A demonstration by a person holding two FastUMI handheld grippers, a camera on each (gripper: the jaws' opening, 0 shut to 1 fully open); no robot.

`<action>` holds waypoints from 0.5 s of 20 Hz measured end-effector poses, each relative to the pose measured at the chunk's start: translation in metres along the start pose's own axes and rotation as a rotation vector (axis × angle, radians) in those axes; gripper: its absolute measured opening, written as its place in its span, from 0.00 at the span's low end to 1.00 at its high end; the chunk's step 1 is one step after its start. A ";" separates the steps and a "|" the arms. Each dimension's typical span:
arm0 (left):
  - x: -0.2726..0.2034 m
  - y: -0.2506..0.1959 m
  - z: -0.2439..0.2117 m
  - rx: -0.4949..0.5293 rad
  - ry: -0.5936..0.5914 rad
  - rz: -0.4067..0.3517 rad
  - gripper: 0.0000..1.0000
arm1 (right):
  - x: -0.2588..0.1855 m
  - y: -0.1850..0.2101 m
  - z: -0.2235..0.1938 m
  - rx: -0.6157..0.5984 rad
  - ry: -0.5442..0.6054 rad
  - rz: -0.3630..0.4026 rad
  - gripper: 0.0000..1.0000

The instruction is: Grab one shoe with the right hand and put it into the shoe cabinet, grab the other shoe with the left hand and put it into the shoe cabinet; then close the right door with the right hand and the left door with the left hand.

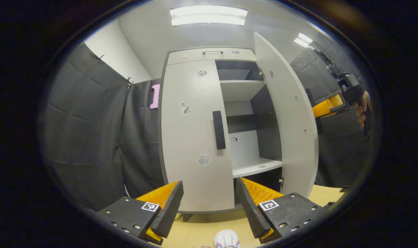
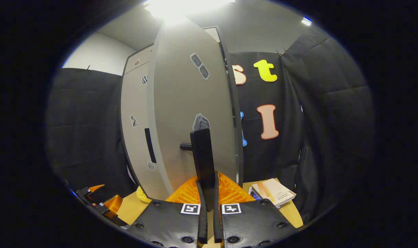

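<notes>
Shoe cabinet [image 1: 209, 55] standing tall at the back of the wooden floor [image 1: 202, 230], pale grey, with a drawer front along its top. Left door [image 1: 191, 137] looking already flush against the carcass, its dark vertical handle [image 1: 219, 130] near the inner edge. Right door [image 1: 284, 117] swung well out, baring bare shelves [image 1: 241, 90] inside; no shoe made out on them from here, the lowest bay too dark to tell. Judged as the door-closing step, right side first. Right gripper [image 2: 208, 203] clamped shut on the right door handle [image 2: 202, 155], both fingers pressing the dark bar from either side in the right gripper view; seen farther off in the left gripper view at the door's outer edge, held by a hand [image 1: 362, 108]. Next move likely calling for a steady swing of that door inward on its hinges until flush with the left one, then release. Left gripper [image 1: 209, 206] hanging low before the cabinet, jaws wide apart and holding nothing. One white shoe [image 1: 227, 239] lying on the floor at the near edge, between and just below those open fingers, apparently not yet put away. Booklets [image 2: 272, 191] lying at the right edge of the floor by the black cloth wall [image 1: 92, 137]. Small yellow item [image 2: 142, 195] just beside the cabinet foot, kind unclear. Ceiling lights [image 1: 209, 15] bright overhead.
</notes>
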State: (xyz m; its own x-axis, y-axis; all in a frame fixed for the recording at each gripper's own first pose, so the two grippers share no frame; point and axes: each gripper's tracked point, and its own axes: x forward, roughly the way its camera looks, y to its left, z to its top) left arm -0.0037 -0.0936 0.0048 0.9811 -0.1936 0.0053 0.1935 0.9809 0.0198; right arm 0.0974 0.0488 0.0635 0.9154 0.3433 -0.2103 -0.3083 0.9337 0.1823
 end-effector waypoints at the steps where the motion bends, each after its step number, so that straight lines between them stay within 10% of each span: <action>1: 0.001 0.000 0.000 0.003 0.000 -0.001 0.89 | -0.002 -0.004 0.001 -0.005 -0.003 -0.011 0.08; 10: 0.012 -0.003 0.002 0.001 0.019 -0.002 0.88 | 0.000 -0.045 0.008 -0.055 -0.029 -0.185 0.03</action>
State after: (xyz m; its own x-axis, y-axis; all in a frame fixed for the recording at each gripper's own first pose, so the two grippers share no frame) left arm 0.0072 -0.0993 0.0065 0.9807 -0.1949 -0.0135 0.1951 0.9806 0.0208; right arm 0.1128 0.0060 0.0628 0.9647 0.1627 -0.2071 -0.1468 0.9851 0.0901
